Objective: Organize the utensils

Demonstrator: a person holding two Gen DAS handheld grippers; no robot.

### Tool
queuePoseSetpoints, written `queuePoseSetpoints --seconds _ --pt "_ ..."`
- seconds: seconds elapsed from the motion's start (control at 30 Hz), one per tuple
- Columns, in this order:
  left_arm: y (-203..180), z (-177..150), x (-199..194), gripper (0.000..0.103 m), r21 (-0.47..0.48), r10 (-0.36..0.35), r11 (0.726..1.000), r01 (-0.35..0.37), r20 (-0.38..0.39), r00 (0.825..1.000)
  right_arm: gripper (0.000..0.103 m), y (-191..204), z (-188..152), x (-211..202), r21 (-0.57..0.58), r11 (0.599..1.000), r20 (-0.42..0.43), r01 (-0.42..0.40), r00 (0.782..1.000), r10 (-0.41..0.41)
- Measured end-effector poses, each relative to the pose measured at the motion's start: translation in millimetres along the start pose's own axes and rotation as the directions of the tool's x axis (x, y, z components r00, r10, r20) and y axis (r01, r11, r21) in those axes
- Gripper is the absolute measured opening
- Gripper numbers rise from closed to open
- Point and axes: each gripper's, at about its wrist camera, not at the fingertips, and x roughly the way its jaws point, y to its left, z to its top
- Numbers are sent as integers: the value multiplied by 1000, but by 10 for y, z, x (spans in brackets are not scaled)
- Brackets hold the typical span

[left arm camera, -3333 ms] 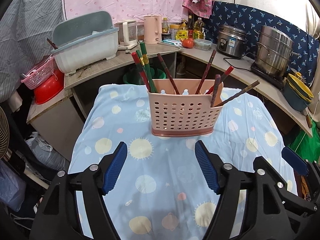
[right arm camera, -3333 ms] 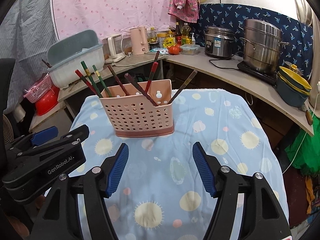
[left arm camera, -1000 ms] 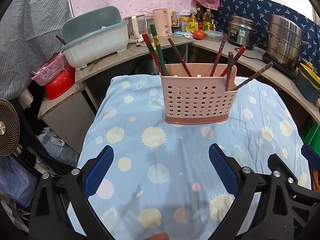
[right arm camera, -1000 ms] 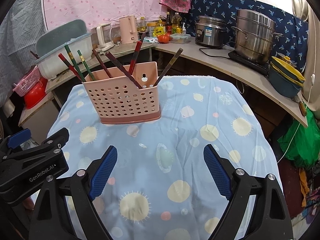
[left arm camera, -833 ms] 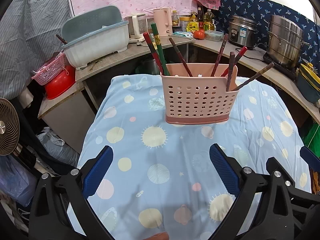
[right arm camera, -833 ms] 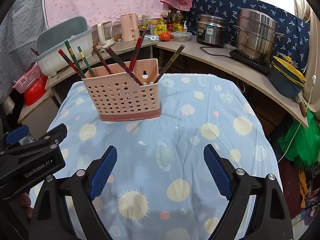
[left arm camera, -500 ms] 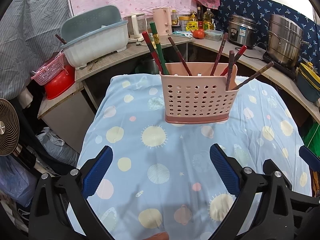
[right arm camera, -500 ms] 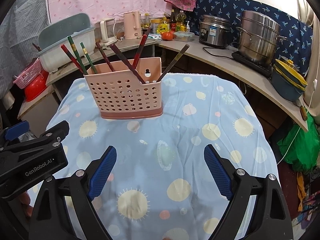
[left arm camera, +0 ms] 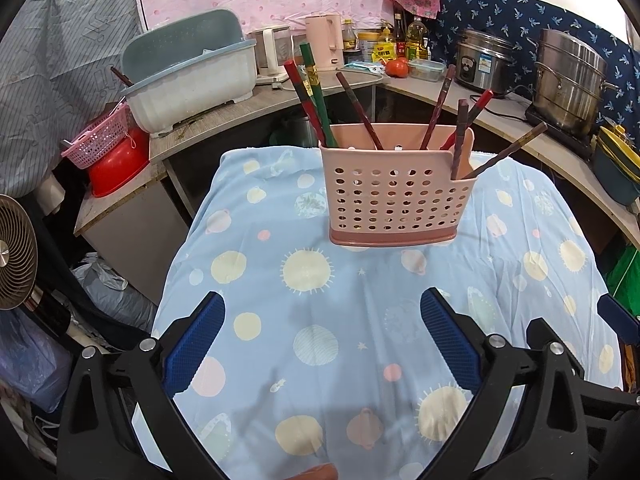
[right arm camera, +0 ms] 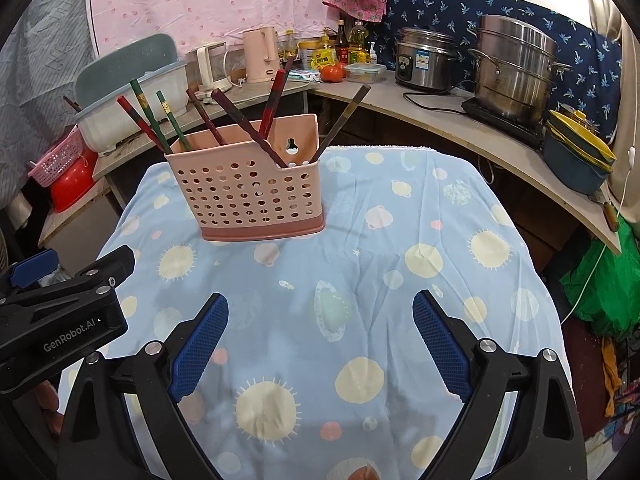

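Observation:
A pink perforated utensil holder (left arm camera: 396, 196) (right arm camera: 248, 196) stands upright on the blue planet-print tablecloth (left arm camera: 312, 280). Several red, green and dark brown chopsticks (left arm camera: 316, 96) (right arm camera: 152, 120) lean out of its top. My left gripper (left arm camera: 322, 304) hovers over the cloth short of the holder, open with nothing between its blue pads. My right gripper (right arm camera: 320, 304) hangs beside it, equally short of the holder; its jaws are opening and are empty. The left gripper's black body (right arm camera: 60, 304) shows at the left edge of the right wrist view.
A curved counter behind the table carries a dish-drainer tub (left arm camera: 192, 68), a pink kettle (left arm camera: 326, 40), a rice cooker (left arm camera: 484, 64), a steel steamer pot (left arm camera: 568, 80) and stacked bowls (right arm camera: 576, 160). A fan (left arm camera: 16, 252) and a red basin (left arm camera: 116, 164) sit low at the left.
Since the earliest frames both grippers have drawn back from the holder and their jaws stand wider. Over the last second the views barely shift.

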Motion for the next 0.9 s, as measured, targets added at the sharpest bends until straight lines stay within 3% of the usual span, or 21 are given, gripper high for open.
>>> queuePoseSetpoints --seconds 0.9 --pt "-10 -69 34 94 2 11 1000 -11 -13 1000 90 -14 14 34 11 1000 -18 2 1000 -2"
